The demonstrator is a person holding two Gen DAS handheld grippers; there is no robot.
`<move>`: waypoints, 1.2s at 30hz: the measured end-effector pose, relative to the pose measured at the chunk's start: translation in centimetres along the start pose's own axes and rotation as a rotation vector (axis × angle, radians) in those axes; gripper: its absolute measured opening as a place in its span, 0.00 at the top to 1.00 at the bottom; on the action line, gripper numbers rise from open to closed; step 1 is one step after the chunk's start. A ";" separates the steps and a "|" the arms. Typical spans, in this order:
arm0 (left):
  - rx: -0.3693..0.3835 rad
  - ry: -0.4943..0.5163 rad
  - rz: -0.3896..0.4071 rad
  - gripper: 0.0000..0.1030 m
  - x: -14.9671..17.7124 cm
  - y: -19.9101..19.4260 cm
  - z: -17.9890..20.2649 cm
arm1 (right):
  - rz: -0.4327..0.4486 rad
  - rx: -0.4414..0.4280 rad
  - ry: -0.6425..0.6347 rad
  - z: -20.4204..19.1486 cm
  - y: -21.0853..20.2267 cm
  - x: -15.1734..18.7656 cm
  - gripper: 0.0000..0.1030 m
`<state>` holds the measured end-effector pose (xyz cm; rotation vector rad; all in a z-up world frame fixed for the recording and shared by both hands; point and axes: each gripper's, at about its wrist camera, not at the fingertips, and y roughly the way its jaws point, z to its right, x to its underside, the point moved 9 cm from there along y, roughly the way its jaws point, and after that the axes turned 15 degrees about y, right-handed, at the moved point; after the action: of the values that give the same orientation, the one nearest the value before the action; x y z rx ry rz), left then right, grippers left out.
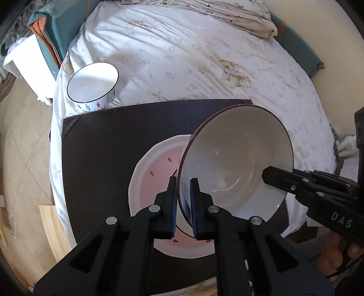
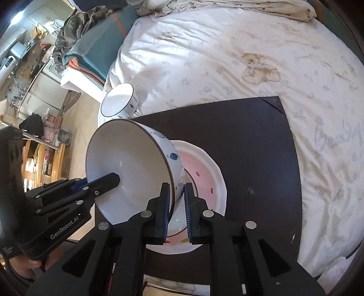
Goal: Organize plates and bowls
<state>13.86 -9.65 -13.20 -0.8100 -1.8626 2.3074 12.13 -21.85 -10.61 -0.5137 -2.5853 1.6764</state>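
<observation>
A large white bowl (image 1: 236, 159) with a dark rim and blue dots is held tilted above a pink-centred white plate (image 1: 157, 177) on a dark mat (image 1: 102, 145). My left gripper (image 1: 183, 200) is shut on the bowl's near rim. My right gripper (image 2: 177, 205) is shut on the opposite rim of the same bowl (image 2: 129, 164), over the plate (image 2: 204, 170). A smaller white bowl (image 1: 93, 85) with a dark rim stands on the bed past the mat's far left corner; it also shows in the right wrist view (image 2: 119, 102).
The mat (image 2: 250, 145) lies on a bed with a white patterned quilt (image 1: 193, 57). A pillow (image 1: 238, 16) lies at the far end. A white bedside stand (image 1: 27, 61) and tiled floor (image 1: 20, 136) are to the left.
</observation>
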 end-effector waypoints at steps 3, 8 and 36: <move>-0.024 -0.001 -0.016 0.92 0.4 0.4 -0.1 | -0.031 -0.004 0.019 0.5 0.8 0.2 0.86; -0.038 0.012 -0.094 0.92 2.0 2.0 -0.1 | -0.103 0.028 0.018 1.0 2.6 1.5 0.85; -0.017 0.024 -0.082 0.92 1.9 1.9 -0.1 | -0.156 -0.021 0.063 2.7 2.5 2.1 0.82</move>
<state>12.83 -9.39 -15.67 -0.7456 -1.8714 2.2263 10.29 -22.73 -14.36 -0.3491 -2.5283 1.5596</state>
